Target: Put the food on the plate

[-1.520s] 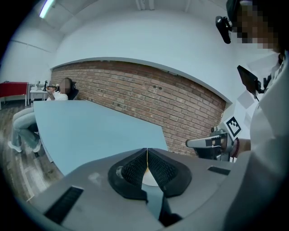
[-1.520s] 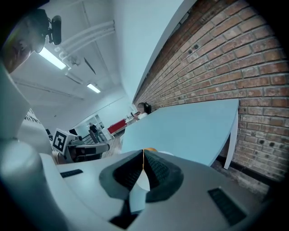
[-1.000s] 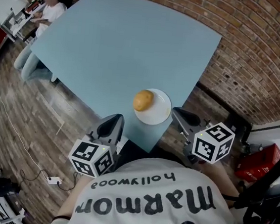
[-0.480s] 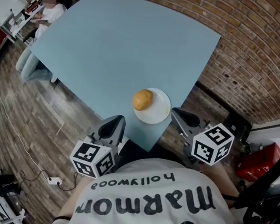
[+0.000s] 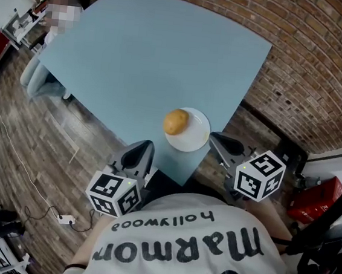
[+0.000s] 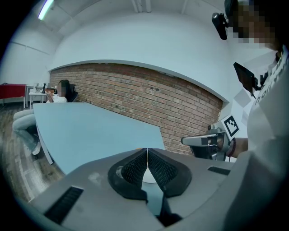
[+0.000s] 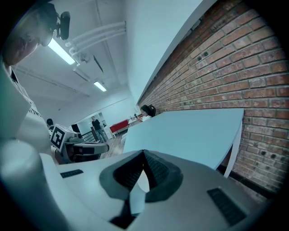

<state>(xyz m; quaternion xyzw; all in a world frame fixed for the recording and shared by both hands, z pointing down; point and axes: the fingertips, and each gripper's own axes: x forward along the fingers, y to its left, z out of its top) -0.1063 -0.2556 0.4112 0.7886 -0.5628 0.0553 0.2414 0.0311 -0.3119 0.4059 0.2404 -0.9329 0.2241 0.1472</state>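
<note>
A brown potato (image 5: 175,122) lies on the left part of a white plate (image 5: 197,137), which sits at the near corner of the pale blue table (image 5: 149,52). My left gripper (image 5: 138,152) hangs just off the table's near edge, left of the plate. Its pads (image 6: 135,167) meet at the tip with nothing between them. Right of the plate, also off the table, is my right gripper (image 5: 222,142), likewise shut and empty (image 7: 143,153). Each gripper shows in the other's view: the right gripper (image 6: 201,140) and the left gripper (image 7: 83,146).
A person (image 5: 61,12) sits at the table's far left corner. A brick wall (image 5: 312,69) runs along the table's far and right sides. A red box (image 5: 315,197) stands on the floor at the right. A cable and power strip (image 5: 64,218) lie on the wooden floor at the left.
</note>
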